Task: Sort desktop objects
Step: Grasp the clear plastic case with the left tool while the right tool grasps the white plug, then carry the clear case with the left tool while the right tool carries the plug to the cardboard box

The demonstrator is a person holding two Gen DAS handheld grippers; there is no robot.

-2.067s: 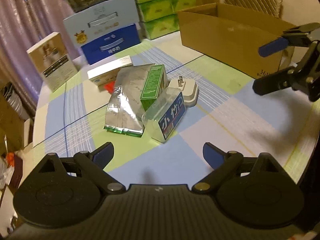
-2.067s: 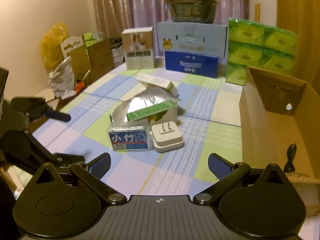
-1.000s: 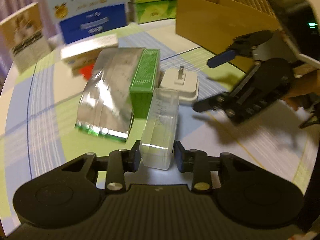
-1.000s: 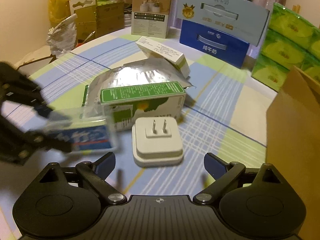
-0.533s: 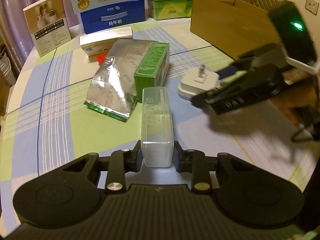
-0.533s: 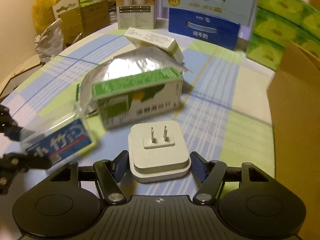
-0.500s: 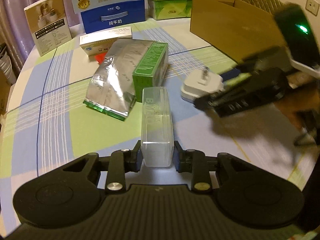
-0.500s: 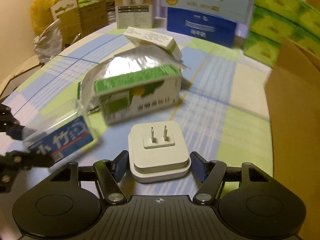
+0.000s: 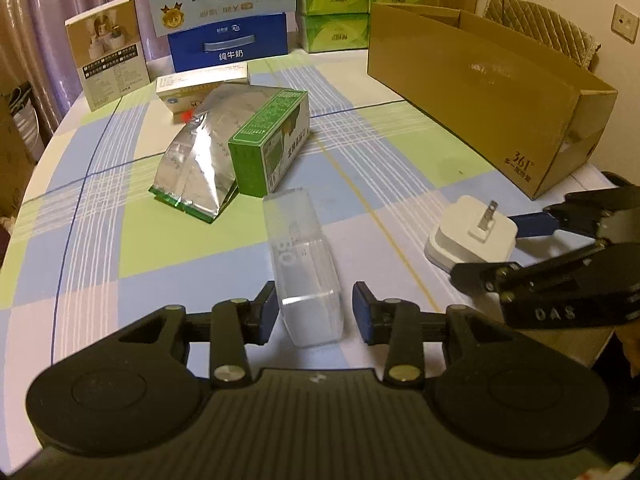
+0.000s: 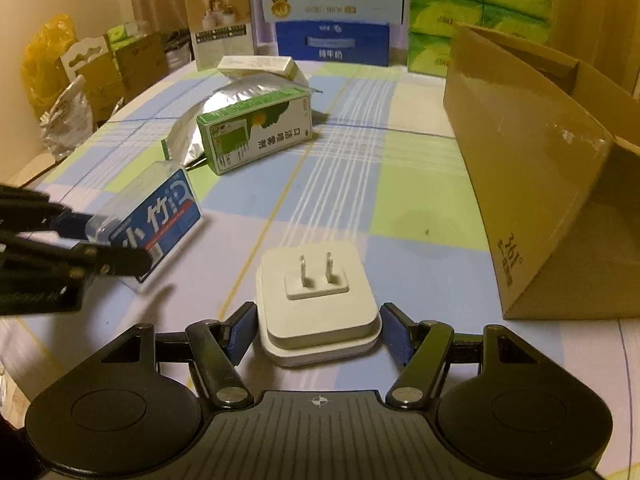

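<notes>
Change since earlier frames: both items were carried off the central pile toward the near edge of the table (image 9: 400, 152); half a second before they sat closer to the green carton.
Left gripper (image 9: 314, 306): jaws looked slightly apart either side of the clear plastic case (image 9: 304, 264); a sliver of gap showed at each pad, so a firm clamp could not be confirmed.
Right gripper (image 10: 318, 330): jaws stood close against the white plug adapter (image 10: 318, 300), prongs up; contact at the right pad was unclear.
Case position: near table edge, well apart from the green carton (image 9: 270, 144) and foil pouch (image 9: 200, 164).
Adapter position: just in front of the open cardboard box (image 9: 488, 88), not inside it.
Risk 1: the smooth, glossy case could slip or twist between the pads if lifted on so loose a hold.
Risk 2: the adapter was held by its rounded base; a tilt toward the box could let it roll out.
Risk 3: grippers worked near each other; a crossing move could knock them together.
Writing read: cardboard box "361°"; case label, large white characters "小竹" on blue; right gripper body "DAS"; blue milk carton (image 9: 230, 42) "纯牛奶"; green carton text not reliably legible.
</notes>
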